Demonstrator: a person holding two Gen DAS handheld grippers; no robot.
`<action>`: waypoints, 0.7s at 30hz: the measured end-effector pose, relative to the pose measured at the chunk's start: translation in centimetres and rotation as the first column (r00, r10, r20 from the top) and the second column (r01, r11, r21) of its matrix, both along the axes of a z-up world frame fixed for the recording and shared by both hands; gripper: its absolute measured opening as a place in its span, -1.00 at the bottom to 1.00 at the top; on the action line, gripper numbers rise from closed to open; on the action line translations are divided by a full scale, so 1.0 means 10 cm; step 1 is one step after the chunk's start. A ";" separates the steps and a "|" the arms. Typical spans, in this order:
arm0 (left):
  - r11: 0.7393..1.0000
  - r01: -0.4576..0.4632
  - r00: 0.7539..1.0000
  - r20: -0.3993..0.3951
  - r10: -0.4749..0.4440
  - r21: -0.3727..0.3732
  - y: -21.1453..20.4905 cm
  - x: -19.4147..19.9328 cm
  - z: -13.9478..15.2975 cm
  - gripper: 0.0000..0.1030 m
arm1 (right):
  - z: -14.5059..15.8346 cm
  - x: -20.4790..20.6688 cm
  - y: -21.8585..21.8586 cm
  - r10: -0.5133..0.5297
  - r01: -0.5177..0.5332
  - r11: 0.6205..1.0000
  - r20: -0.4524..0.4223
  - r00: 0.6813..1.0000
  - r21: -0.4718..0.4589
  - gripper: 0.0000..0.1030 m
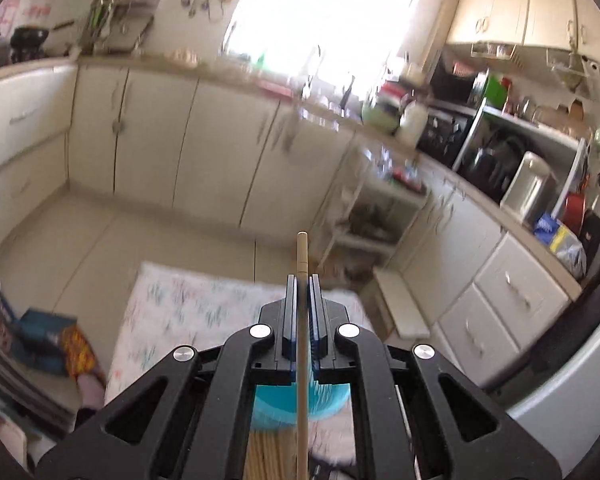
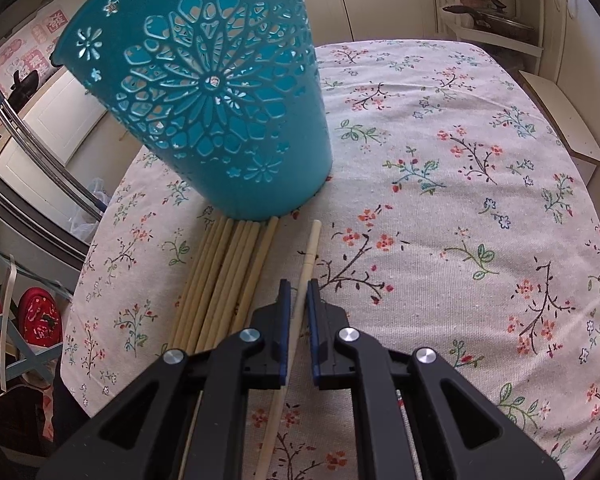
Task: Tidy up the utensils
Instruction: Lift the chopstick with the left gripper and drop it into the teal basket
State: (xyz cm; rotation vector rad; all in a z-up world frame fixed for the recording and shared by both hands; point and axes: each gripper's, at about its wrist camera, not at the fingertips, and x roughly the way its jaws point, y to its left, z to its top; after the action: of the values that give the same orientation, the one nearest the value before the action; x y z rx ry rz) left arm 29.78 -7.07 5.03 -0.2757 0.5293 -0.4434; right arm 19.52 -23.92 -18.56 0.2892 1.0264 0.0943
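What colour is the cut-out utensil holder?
Teal holder, clearest in the right wrist view.

- A pale wooden chopstick [image 1: 302, 320] is sticking straight out from between two closed jaws, its blunt tip well above the teal holder.
- The teal holder [image 2: 216, 100], perforated with flower cut-outs, is standing upright.
- A bundle of chopsticks [image 2: 224, 280] is lying flat, ends touching the holder's base.
- A single chopstick [image 2: 304, 280] is lying just beside the bundle.

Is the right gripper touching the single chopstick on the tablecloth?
Touching. The right wrist view shows the right gripper closed on the single chopstick, its blue pads against the stick with no gap, beside the chopstick bundle.
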 end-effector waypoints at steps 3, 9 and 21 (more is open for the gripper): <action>0.999 -0.047 0.995 0.083 0.048 -0.017 -0.15 0.15 0.16 -0.90 | -0.01 0.00 0.00 0.001 -0.001 1.000 0.002 1.000 0.006 -0.82; 0.993 -0.120 0.987 0.104 0.120 -0.005 -0.35 0.51 -0.12 -0.90 | -0.02 0.01 -0.05 0.004 -0.004 1.000 0.001 1.000 0.030 -0.82; 0.982 -0.113 0.993 0.047 0.107 0.152 -0.60 0.53 -0.95 -0.88 | -0.02 0.03 -0.15 0.012 -0.012 0.998 -0.002 1.000 0.056 -0.82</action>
State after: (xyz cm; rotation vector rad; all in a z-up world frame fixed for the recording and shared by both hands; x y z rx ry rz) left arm 35.07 -13.08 -4.44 -0.1457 0.5048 -0.2977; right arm 19.81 -25.38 -18.78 0.3346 1.0291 0.1337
